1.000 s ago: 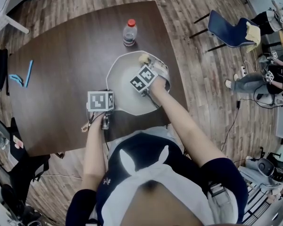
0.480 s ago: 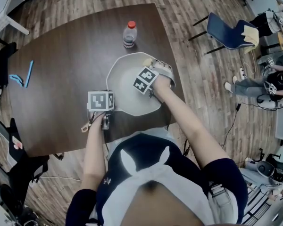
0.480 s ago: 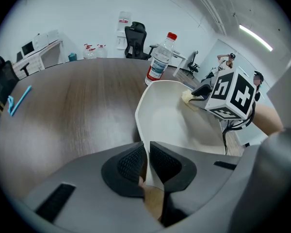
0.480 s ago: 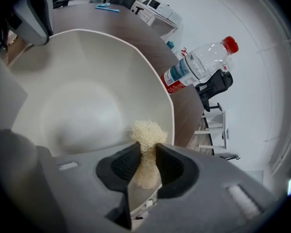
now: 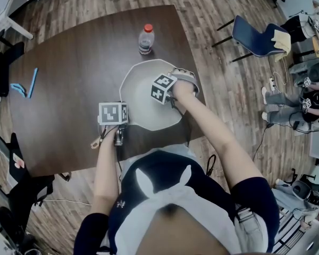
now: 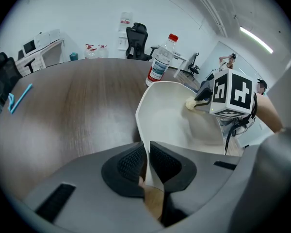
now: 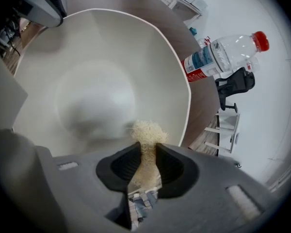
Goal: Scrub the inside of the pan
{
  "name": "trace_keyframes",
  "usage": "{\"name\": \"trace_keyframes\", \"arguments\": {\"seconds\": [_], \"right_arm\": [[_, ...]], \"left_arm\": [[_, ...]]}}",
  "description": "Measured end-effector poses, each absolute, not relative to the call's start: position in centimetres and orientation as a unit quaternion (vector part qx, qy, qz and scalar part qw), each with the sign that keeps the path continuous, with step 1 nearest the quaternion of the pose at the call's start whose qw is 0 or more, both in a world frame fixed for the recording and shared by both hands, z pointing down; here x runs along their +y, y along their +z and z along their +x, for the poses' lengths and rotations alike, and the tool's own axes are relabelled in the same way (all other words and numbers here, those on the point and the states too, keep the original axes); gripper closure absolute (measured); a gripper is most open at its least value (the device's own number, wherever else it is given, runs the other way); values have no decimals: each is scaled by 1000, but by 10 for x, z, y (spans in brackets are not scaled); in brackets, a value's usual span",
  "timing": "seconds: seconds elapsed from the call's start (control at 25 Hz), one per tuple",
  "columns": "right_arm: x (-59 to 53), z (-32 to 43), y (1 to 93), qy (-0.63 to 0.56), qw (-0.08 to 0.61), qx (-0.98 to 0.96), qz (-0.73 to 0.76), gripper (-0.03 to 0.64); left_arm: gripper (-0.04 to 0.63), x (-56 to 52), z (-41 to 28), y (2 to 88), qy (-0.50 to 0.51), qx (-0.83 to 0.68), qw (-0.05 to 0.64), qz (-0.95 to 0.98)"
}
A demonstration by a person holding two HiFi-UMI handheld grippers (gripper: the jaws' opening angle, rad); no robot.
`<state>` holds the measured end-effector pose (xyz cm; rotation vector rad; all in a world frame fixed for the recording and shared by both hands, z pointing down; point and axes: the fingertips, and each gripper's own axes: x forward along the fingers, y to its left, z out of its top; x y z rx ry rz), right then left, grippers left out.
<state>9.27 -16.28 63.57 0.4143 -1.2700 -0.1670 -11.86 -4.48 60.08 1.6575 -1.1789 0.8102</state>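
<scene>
The pan (image 5: 141, 110) is smooth, matt white inside. The scrubber (image 7: 146, 130) is a pale, rough, fibrous tuft. The table (image 5: 69, 73) is dark wood grain with a soft sheen. The bottle (image 5: 145, 37) is clear glossy plastic. The left gripper (image 6: 146, 160) and right gripper (image 7: 146, 161) have matt grey bodies and black, finely ribbed pads (image 6: 131, 161).

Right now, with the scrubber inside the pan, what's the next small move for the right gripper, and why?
Probably drag the scrubber from the wall of the pan down across its floor. The right gripper clamps it high by the rim near the bottle, and the left gripper pins the near rim.
</scene>
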Motion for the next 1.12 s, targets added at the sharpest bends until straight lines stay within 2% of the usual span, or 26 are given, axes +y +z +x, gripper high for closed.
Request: {"name": "trace_keyframes", "arguments": {"seconds": [0.68,1.12], "right_arm": [[-123,117,646,13,856,-512,66,525],[-79,128,656,96,862,-498,-8,525]], "left_arm": [[558,-45,-120,601,319,-482,463,672],[560,-42,-119,602,307,-486,472,669]]}}
